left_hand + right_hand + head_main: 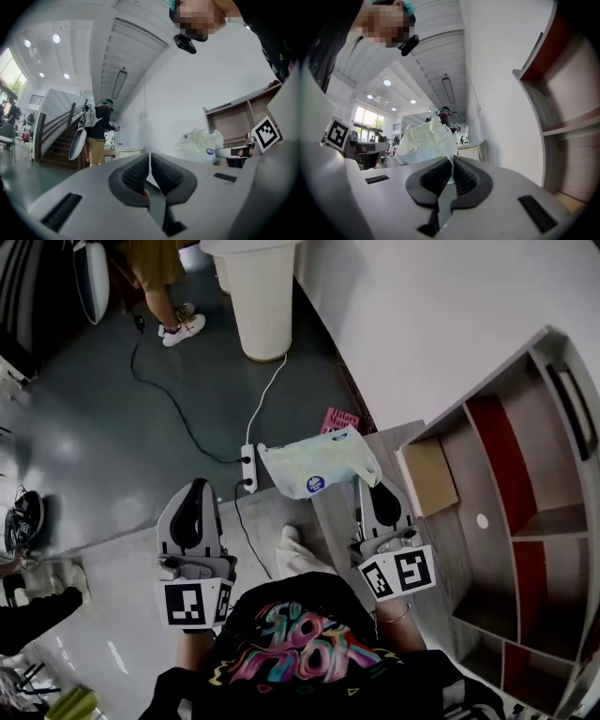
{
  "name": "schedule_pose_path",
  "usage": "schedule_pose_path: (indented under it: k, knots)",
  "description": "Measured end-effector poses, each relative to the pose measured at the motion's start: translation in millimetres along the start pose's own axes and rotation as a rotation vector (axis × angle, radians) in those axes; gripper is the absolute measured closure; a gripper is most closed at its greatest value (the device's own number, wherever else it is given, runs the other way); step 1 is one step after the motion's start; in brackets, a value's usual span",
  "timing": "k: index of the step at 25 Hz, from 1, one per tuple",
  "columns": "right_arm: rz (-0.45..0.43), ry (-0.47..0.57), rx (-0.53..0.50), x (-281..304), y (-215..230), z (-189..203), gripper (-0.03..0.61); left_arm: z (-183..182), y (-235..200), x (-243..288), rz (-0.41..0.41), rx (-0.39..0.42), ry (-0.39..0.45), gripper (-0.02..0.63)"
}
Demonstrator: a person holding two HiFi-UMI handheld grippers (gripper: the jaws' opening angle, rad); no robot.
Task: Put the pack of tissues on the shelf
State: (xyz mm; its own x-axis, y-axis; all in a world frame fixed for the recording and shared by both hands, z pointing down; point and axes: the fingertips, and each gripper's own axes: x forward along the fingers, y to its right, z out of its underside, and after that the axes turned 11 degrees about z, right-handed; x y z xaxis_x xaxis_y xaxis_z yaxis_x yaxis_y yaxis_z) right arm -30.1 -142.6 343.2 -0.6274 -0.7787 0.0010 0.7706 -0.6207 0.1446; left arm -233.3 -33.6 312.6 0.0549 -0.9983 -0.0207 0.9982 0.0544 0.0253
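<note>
The pack of tissues [319, 465] is a pale, soft plastic pack with a blue round sticker. It hangs in the air in front of my right gripper [362, 484], which is shut on the pack's thin plastic edge. In the right gripper view the pack [424, 143] rises straight out of the closed right gripper [452, 165]. My left gripper [195, 486] is level beside it on the left, shut and with nothing in it [149, 161]. In the left gripper view the pack [199, 145] shows off to the right. The wooden shelf [525, 512] with red panels stands at the right.
A white power strip [248, 468] with black and white cables lies on the grey floor ahead. A white round bin [258, 296] stands by the wall, with a person's feet [178, 329] nearby. A cardboard box [427, 474] rests on the low unit beside the shelf. A pink paper [339, 420] lies at the wall.
</note>
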Motion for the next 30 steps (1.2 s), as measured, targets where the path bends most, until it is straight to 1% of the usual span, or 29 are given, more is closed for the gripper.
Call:
schedule_pose_path:
  k: [4, 8, 11, 17, 20, 24, 30]
  knots:
    - [0.036, 0.000, -0.009, 24.3, 21.2, -1.0, 0.560, -4.9, -0.2, 47.4, 0.072, 0.013, 0.002, 0.580]
    - [0.092, 0.005, -0.010, 25.7, 21.5, -4.3, 0.560, -5.3, -0.9, 61.5, 0.142, 0.000, 0.007, 0.580]
    - [0.156, 0.015, -0.017, 19.7, 31.9, -7.6, 0.560, -3.9, 8.0, 80.8, 0.219, -0.005, 0.012, 0.580]
    - [0.358, 0.040, -0.012, -2.1, 68.7, -15.5, 0.560, -4.3, 36.2, 132.8, 0.412, -0.011, 0.027, 0.580]
    - [0.500, 0.053, -0.015, -18.3, 87.8, -21.0, 0.560, -3.5, 55.2, 162.2, 0.546, -0.011, 0.029, 0.580]
    - [0.709, 0.074, -0.013, -44.7, 112.9, -28.6, 0.560, -4.6, 87.8, 200.4, 0.731, -0.033, 0.032, 0.580]
    - [0.951, 0.139, -0.015, -92.0, 140.9, -46.2, 0.560, -10.9, 152.7, 229.0, 0.977, -0.046, 0.041, 0.580]
